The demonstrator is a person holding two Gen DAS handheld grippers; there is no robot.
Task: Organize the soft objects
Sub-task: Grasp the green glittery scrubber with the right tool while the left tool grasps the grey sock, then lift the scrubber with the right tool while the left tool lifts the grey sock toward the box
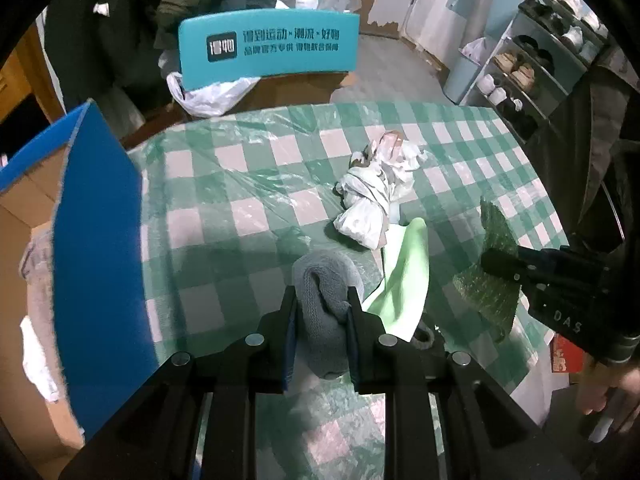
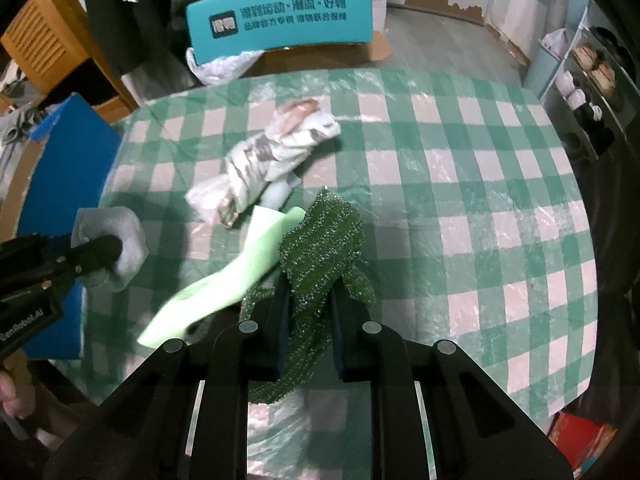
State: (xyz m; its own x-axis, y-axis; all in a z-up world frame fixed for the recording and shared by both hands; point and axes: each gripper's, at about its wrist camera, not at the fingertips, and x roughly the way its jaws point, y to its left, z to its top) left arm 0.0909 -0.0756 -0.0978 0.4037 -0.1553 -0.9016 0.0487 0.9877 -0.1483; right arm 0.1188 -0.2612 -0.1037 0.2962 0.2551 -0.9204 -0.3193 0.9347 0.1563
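Gripping a grey knitted sock, your left hand-held gripper has both pads pressed into it, above the near part of the bench with its green checked cover. Your right hand-held gripper is clenched on a dark green glittery cloth, which hangs between its fingers. A pale green cloth lies between the 2 of them on the cover. Farther off sits a white crumpled bundle. At the left stands a blue-edged cardboard box.
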